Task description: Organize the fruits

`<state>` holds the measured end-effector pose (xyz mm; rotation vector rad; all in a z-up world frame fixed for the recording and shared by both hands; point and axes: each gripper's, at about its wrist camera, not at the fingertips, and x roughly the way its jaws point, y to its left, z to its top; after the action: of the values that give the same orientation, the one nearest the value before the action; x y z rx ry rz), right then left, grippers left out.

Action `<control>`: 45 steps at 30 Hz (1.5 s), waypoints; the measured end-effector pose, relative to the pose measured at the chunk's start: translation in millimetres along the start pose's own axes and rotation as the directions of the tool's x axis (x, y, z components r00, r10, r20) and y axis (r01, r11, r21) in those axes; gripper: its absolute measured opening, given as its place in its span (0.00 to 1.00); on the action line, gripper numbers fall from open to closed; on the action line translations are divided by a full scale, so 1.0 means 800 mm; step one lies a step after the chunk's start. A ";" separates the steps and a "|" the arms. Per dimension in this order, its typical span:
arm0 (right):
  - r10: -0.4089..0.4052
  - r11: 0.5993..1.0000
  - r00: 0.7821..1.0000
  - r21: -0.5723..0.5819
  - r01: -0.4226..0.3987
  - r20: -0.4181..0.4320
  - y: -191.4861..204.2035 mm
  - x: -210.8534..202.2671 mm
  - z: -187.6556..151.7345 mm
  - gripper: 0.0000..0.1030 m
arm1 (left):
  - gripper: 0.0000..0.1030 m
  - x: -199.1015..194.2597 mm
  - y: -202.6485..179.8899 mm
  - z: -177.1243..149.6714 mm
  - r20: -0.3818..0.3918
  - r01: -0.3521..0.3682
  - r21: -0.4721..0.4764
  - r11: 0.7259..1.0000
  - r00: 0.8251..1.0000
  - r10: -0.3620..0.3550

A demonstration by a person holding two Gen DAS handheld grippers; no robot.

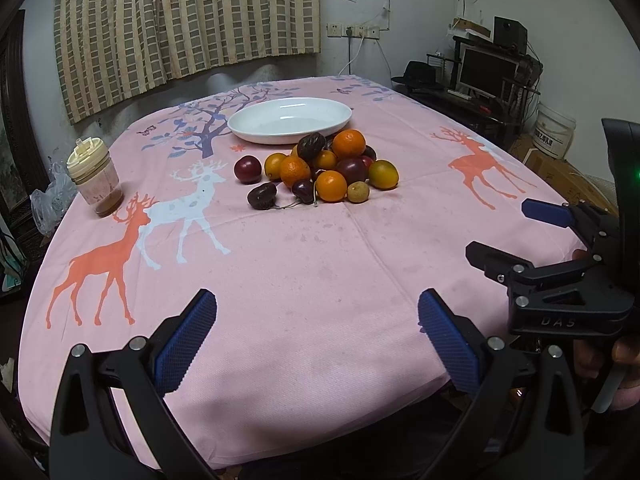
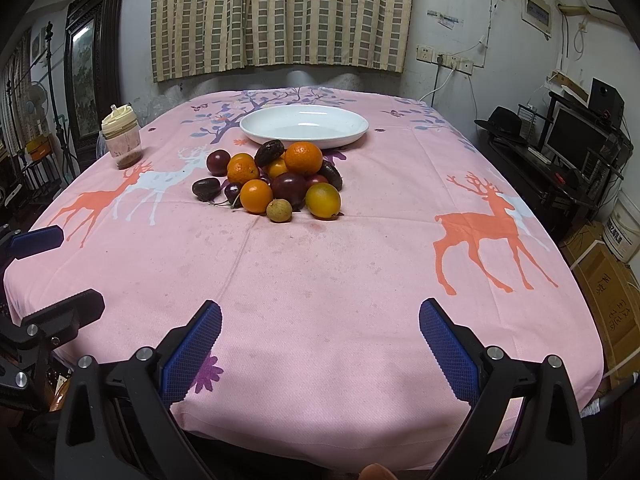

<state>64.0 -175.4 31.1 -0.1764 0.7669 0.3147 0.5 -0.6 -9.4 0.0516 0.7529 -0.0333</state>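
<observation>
From the left wrist camera, the left gripper [image 1: 316, 334] hangs with its tongs wide, holding nothing, over the near edge of the pink deer tablecloth [image 1: 320, 264]. The fruit pile [image 1: 324, 170] sits at twelve o'clock, touching the white dish [image 1: 290, 120] behind it. The right gripper [image 1: 516, 232], at three o'clock, is also spread.

From the right wrist camera, the right gripper [image 2: 320, 340] gapes wide and empty. The fruit pile [image 2: 276, 182] lies at twelve o'clock, a lidded jar [image 2: 121, 137] at ten.

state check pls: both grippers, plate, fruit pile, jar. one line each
left hand-held gripper: open, empty, above the near table edge
right hand-held gripper: open, empty, above the near table edge
white plate: upright, empty
fruit pile: heaped on the cloth just in front of the plate, none in it
lidded jar: upright, lid on, brown layer at bottom
</observation>
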 end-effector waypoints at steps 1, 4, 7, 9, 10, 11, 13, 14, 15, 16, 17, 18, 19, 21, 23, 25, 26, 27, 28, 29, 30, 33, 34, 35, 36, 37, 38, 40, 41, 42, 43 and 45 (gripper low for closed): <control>-0.001 1.000 1.000 0.001 0.001 -0.001 0.000 0.000 0.000 0.96 | 0.96 -0.001 -0.001 -0.001 -0.002 0.000 0.001 1.000 1.000 0.000; 0.000 1.000 1.000 0.000 0.000 -0.001 0.000 0.000 0.000 0.96 | 0.96 0.000 -0.002 -0.002 -0.006 0.000 0.001 1.000 1.000 0.000; 0.000 1.000 1.000 0.000 0.000 -0.001 0.000 0.001 0.000 0.96 | 0.96 0.001 -0.001 -0.002 -0.011 0.002 0.000 1.000 1.000 -0.002; -0.001 1.000 1.000 0.000 0.001 -0.002 0.001 -0.001 0.001 0.96 | 0.96 0.002 -0.001 -0.001 -0.016 0.001 0.000 1.000 1.000 -0.001; 0.000 1.000 1.000 0.001 0.000 -0.002 -0.002 -0.003 0.003 0.96 | 0.96 0.003 -0.001 -0.001 -0.018 0.001 -0.001 1.000 1.000 -0.001; 0.000 1.000 1.000 0.001 0.000 -0.004 -0.002 -0.005 0.005 0.96 | 0.96 0.003 0.000 -0.002 -0.020 0.002 -0.002 1.000 1.000 -0.002; 0.000 1.000 1.000 0.003 0.000 -0.005 -0.001 -0.007 0.005 0.96 | 0.96 0.004 0.000 -0.002 -0.024 0.003 -0.004 1.000 1.000 -0.003; 0.000 1.000 1.000 0.003 0.000 -0.006 -0.001 -0.008 0.005 0.96 | 0.96 0.005 0.001 -0.002 -0.026 0.003 -0.005 1.000 1.000 -0.003; 0.000 1.000 1.000 0.004 0.000 -0.008 0.000 -0.009 0.005 0.96 | 0.96 0.006 0.001 -0.002 -0.028 0.003 -0.005 1.000 1.000 -0.003; 0.000 1.000 1.000 0.004 0.000 -0.009 -0.001 -0.004 0.004 0.96 | 0.96 0.008 0.001 -0.003 -0.031 0.004 -0.005 1.000 1.000 -0.004; 0.000 1.000 1.000 0.004 0.001 -0.011 -0.001 -0.005 0.005 0.96 | 0.96 0.009 0.001 -0.003 -0.034 0.005 -0.004 1.000 0.999 -0.005; 0.000 1.000 1.000 0.003 0.000 -0.014 0.001 0.011 -0.005 0.96 | 0.96 0.011 0.001 -0.004 -0.037 0.005 -0.004 1.000 0.999 -0.005; 0.000 1.000 1.000 0.003 0.000 -0.015 0.001 0.012 -0.005 0.96 | 0.96 0.013 0.002 -0.004 -0.041 0.006 -0.005 1.000 0.999 -0.006; 0.002 1.000 1.000 0.003 -0.002 -0.019 0.001 0.018 -0.006 0.96 | 0.96 0.019 0.003 -0.005 -0.050 0.004 -0.006 1.000 0.999 -0.005; 0.007 1.000 1.000 0.004 -0.007 -0.015 0.001 0.024 -0.007 0.96 | 0.96 0.027 0.007 -0.006 -0.065 0.008 -0.012 1.000 0.998 -0.009; 0.018 1.000 1.000 0.007 -0.018 -0.007 0.002 0.029 -0.007 0.96 | 0.96 0.037 0.013 -0.007 -0.081 0.019 -0.025 1.000 0.997 -0.021; 0.026 1.000 1.000 0.011 -0.026 -0.003 0.001 0.032 -0.007 0.96 | 0.96 0.043 0.018 -0.007 -0.087 0.031 -0.034 0.999 0.996 -0.034; 0.045 0.999 0.999 0.026 -0.045 0.002 0.000 0.035 -0.008 0.96 | 0.96 0.049 0.024 -0.007 -0.093 0.043 -0.043 0.998 0.995 -0.047; 0.065 0.997 0.998 0.042 -0.065 0.001 -0.003 0.040 -0.009 0.96 | 0.96 0.054 0.030 -0.006 -0.099 0.051 -0.052 0.997 0.994 -0.056; 0.083 0.995 0.997 0.056 -0.083 -0.005 -0.005 0.045 -0.009 0.96 | 0.96 0.061 0.036 -0.005 -0.108 0.055 -0.062 0.997 0.992 -0.062; 0.106 0.992 0.994 0.066 -0.104 -0.024 -0.009 0.055 -0.011 0.96 | 0.96 0.067 0.042 -0.004 -0.114 0.057 -0.068 0.996 0.991 -0.065; 0.106 0.993 0.992 0.067 -0.102 -0.073 -0.017 0.075 -0.008 0.96 | 0.96 0.085 0.065 0.004 -0.107 0.044 -0.095 0.995 0.993 -0.054; 0.093 0.994 0.992 0.065 -0.088 -0.081 -0.019 0.080 -0.003 0.96 | 0.96 0.091 0.074 0.009 -0.108 0.046 -0.108 0.993 0.993 -0.058; 0.087 0.994 0.992 0.069 -0.082 -0.087 -0.022 0.084 0.002 0.96 | 0.96 0.095 0.083 0.014 -0.108 0.050 -0.123 0.991 0.992 -0.063; 0.099 0.992 0.991 0.084 -0.092 -0.088 -0.027 0.088 0.012 0.96 | 0.96 0.100 0.091 0.019 -0.105 0.054 -0.136 0.989 0.992 -0.068; 0.124 0.988 0.989 0.104 -0.115 -0.082 -0.031 0.092 0.022 0.96 | 0.96 0.104 0.099 0.025 -0.100 0.055 -0.148 0.987 0.993 -0.071; 0.141 0.984 0.987 0.124 -0.130 -0.080 -0.035 0.096 0.029 0.96 | 0.96 0.108 0.106 0.031 -0.096 0.055 -0.158 0.986 0.993 -0.071; 0.166 0.976 0.981 0.161 -0.149 -0.100 -0.043 0.110 0.050 0.96 | 0.96 0.113 0.119 0.043 -0.082 0.057 -0.166 0.985 0.994 -0.071; 0.172 0.975 0.979 0.162 -0.153 -0.107 -0.044 0.118 0.058 0.96 | 0.96 0.115 0.124 0.047 -0.073 0.056 -0.166 0.985 0.995 -0.068; 0.163 0.978 0.981 0.146 -0.147 -0.109 -0.043 0.126 0.067 0.93 | 0.96 0.118 0.129 0.051 -0.061 0.050 -0.161 0.986 0.996 -0.061; 0.147 0.983 0.982 0.123 -0.133 -0.115 -0.042 0.133 0.073 0.84 | 0.96 0.120 0.132 0.054 -0.053 0.041 -0.155 0.987 0.997 -0.049; 0.122 0.990 0.982 0.091 -0.110 -0.143 -0.040 0.151 0.086 0.73 | 0.96 0.125 0.137 0.056 -0.051 0.031 -0.138 0.990 0.998 -0.038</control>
<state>201.6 -160.9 -3.6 -0.0775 0.9381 0.3827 109.4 105.1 -41.1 -0.0915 0.8075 -0.0133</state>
